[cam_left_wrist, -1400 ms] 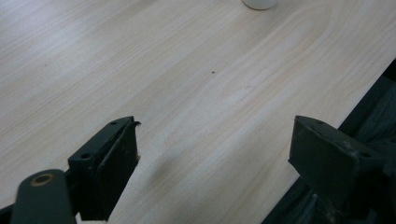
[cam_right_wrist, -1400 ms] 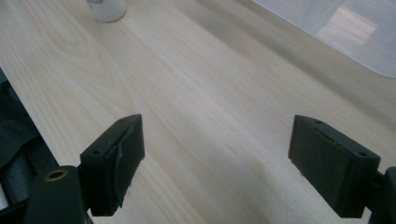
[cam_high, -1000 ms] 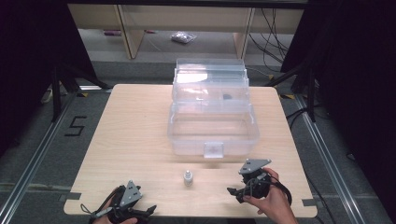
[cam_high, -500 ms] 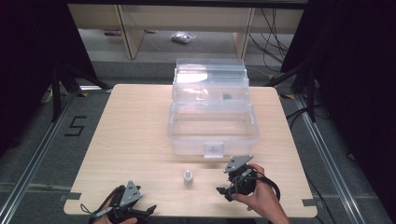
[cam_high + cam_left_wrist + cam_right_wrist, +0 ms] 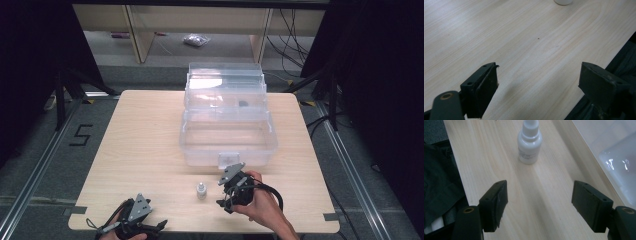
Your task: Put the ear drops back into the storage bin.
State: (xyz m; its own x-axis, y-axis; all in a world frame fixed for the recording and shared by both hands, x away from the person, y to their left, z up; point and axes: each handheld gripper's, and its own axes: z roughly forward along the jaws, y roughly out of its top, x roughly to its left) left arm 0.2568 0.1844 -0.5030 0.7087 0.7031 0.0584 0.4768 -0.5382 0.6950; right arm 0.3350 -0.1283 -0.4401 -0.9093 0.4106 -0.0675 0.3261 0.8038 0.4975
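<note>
A small white bottle (image 5: 201, 190) is seen upright on the wooden table (image 5: 145, 135), low in the high view's centre, just left of the right gripper (image 5: 226, 197). That gripper's jaws have just been closing, yet nothing is held between them. The left gripper (image 5: 157, 226), at lower left, is spread wide and empty. A clear plastic box (image 5: 227, 137) is set above.

- Small white dropper bottle (image 5: 201, 190): opaque plastic body, narrower white cap, faint print on its side.
- Pose: upright, cap on.
- Location: bare light-wood tabletop (image 5: 145, 140), near the front edge, just in front of the clear plastic storage box (image 5: 227, 135) and apart from it.
- Contact: nothing touching it.
</note>
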